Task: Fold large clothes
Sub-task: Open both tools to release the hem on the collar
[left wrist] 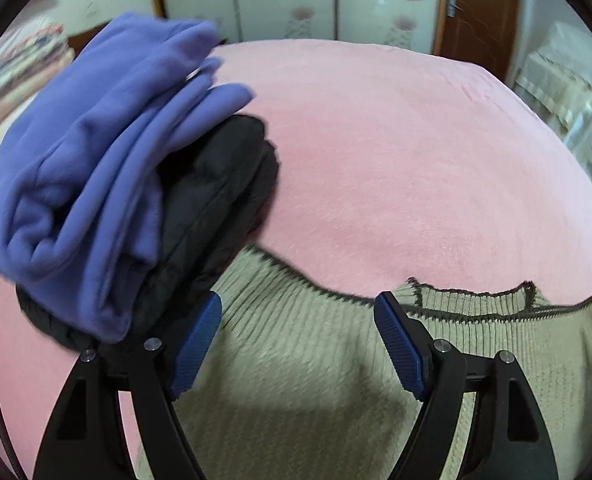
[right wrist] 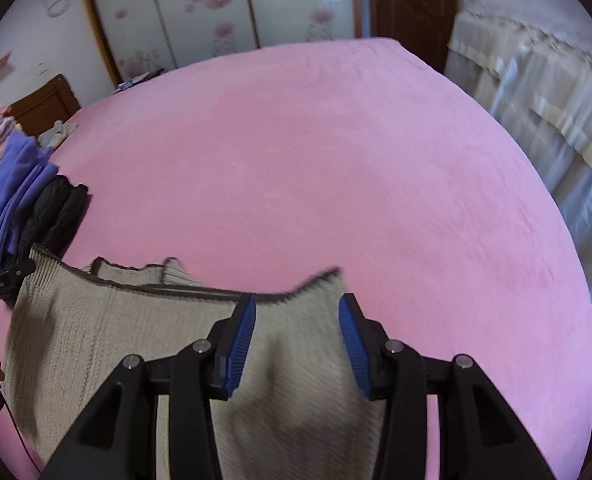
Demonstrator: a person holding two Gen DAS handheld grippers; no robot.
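Up close, the blue-padded fingers point(left wrist: 200, 344) of the left gripper point(left wrist: 298, 344) stand wide apart above a beige ribbed sweater point(left wrist: 296, 380), holding nothing. The right gripper point(right wrist: 296, 340) hovers over the same sweater point(right wrist: 116, 340) with its fingers point(right wrist: 238, 344) likewise spread and empty, one sweater corner rising between them. The garment lies flat along the near edge of the bed point(left wrist: 416, 160), its dark-trimmed collar and shoulders pointing toward the middle of the pink cover. Whether either gripper's fingers touch the knit cannot be told; the fabric looks slightly blurred. Just beside the sweater, toward the bed's left edge, sits a stack of folded clothes: a purple fleece garment point(left wrist: 96, 160) on top of a black quilted one point(left wrist: 216, 200), the black piece touching the sweater's left shoulder. In the right wrist view the left gripper's dark tip point(right wrist: 4, 280) shows at the sweater's left edge, next to that stack point(right wrist: 20, 200). Beyond the far edge of the bed point(right wrist: 336, 160) stand floral wardrobe doors point(right wrist: 216, 8) and a brown wooden door point(right wrist: 412, 0).
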